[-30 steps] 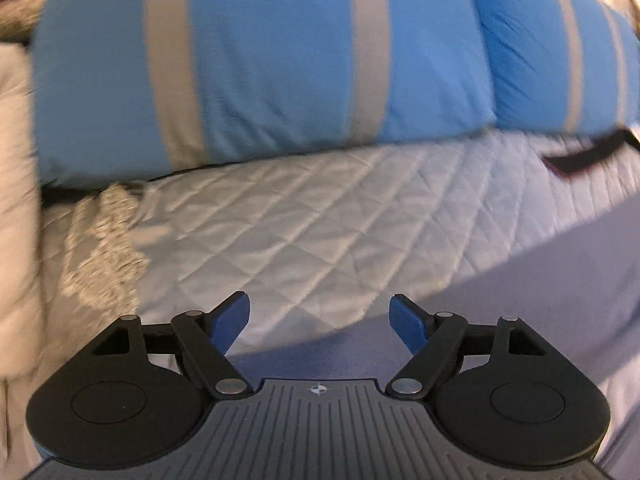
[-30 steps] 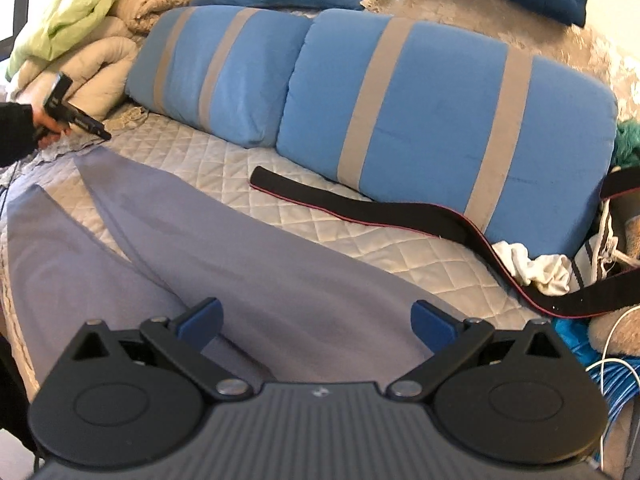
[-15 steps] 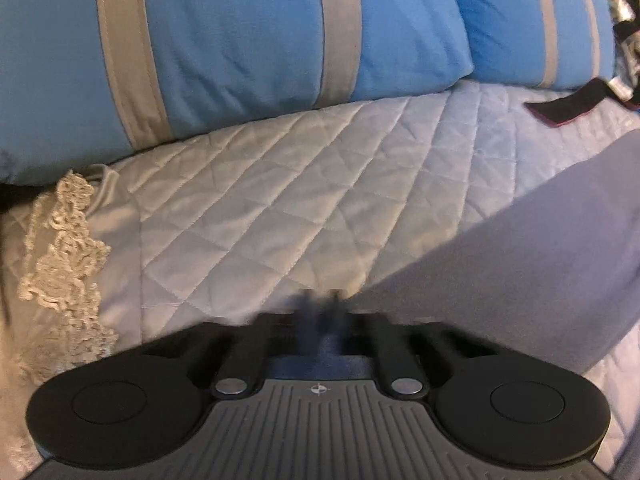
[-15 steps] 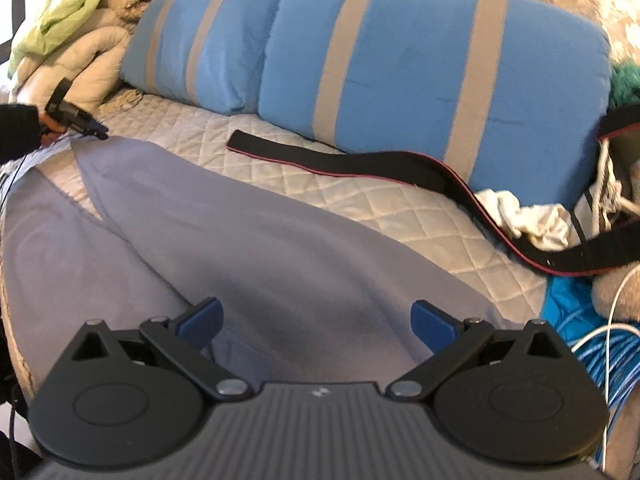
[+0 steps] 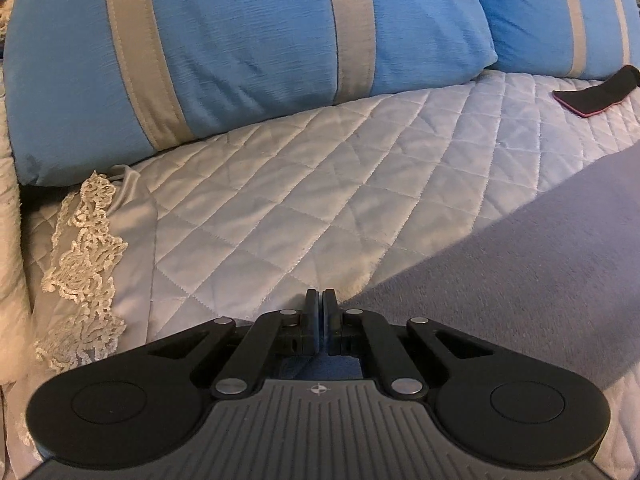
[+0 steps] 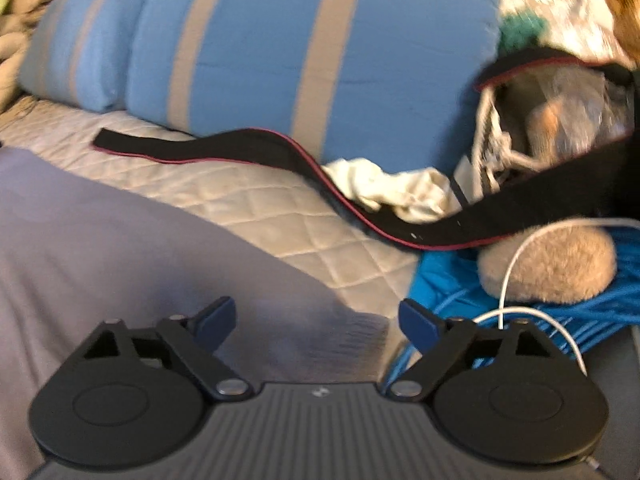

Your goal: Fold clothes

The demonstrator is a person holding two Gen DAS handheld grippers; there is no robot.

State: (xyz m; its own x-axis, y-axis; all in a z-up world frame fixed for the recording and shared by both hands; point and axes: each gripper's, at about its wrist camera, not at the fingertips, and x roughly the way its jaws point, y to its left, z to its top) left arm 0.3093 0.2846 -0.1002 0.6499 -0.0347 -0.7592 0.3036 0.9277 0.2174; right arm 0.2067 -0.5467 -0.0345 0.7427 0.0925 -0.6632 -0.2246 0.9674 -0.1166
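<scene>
The grey garment [image 6: 132, 248] lies spread on the quilted bed [image 5: 320, 184], left gripper [image 5: 321, 320] pinched tight on its corner, right gripper [image 6: 316, 320] wide open over the other end, so probably grabbing that edge next.

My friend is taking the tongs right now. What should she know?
Left tongs: shut at the corner of the grey cloth; whether they grip it is hidden.
Right tongs: open, above the cloth's other end, holding nothing.
The cloth lies spread on the quilt, in front of the blue pillows. A black strap lies nearby.
Done: no fold visible.
Left: grip the right end, then fold.
</scene>
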